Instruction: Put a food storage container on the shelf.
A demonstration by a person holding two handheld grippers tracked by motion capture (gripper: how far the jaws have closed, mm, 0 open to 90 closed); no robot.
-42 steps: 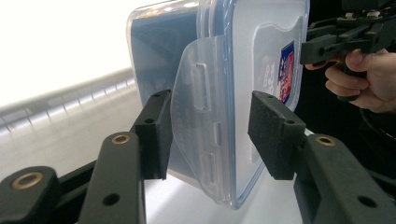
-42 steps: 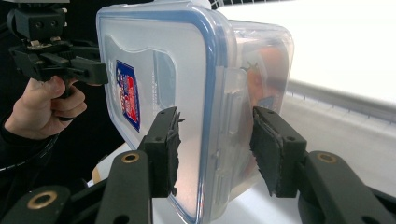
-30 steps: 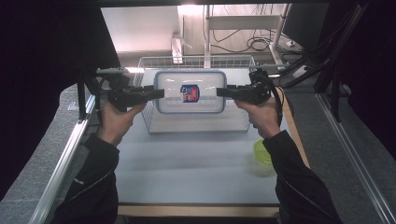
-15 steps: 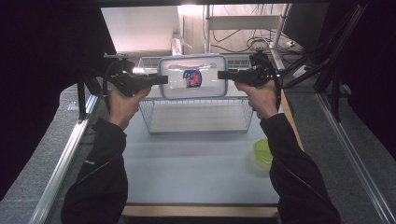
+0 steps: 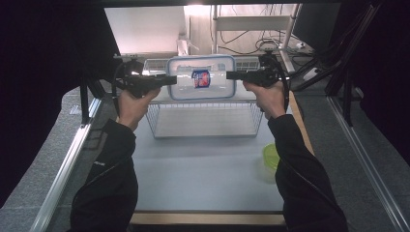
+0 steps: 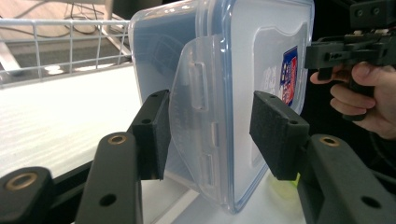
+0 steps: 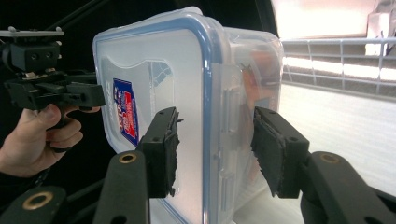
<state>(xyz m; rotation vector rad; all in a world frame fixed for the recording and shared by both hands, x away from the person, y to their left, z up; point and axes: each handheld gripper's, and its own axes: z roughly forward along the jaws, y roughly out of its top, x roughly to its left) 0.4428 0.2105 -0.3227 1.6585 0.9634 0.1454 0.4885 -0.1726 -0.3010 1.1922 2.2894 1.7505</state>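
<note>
Pale and smooth, the counter [image 5: 203, 169] we work at runs between dark curtains, with a wire basket [image 5: 205, 118] of thin white rods at its far end. From the high view we hold a clear plastic container [image 5: 200, 77], rectangular with rounded corners and a blue-rimmed lid, up above the basket's far side. Our left hand-held gripper [image 5: 170, 80] grips its left end and our right hand-held gripper [image 5: 231, 75] its right end. A lime-green round lid [image 5: 270, 155] lies on the counter by our right sleeve.

In the left gripper view, the container [image 6: 224, 93] stands on edge between the black jaws, with its translucent latch flap toward us. The near jaw pad [image 6: 156, 133] lies against the wall, while the other pad [image 6: 275, 133] meets the lid face; the jaws are partly apart, clamped on the box. Basket wire [image 6: 70, 42] shows behind.

In the right gripper view, the container [image 7: 196, 93] again sits between both pads [image 7: 163, 149], gripped, its red-and-blue label [image 7: 125, 112] facing the other hand-held gripper [image 7: 60, 95].
</note>
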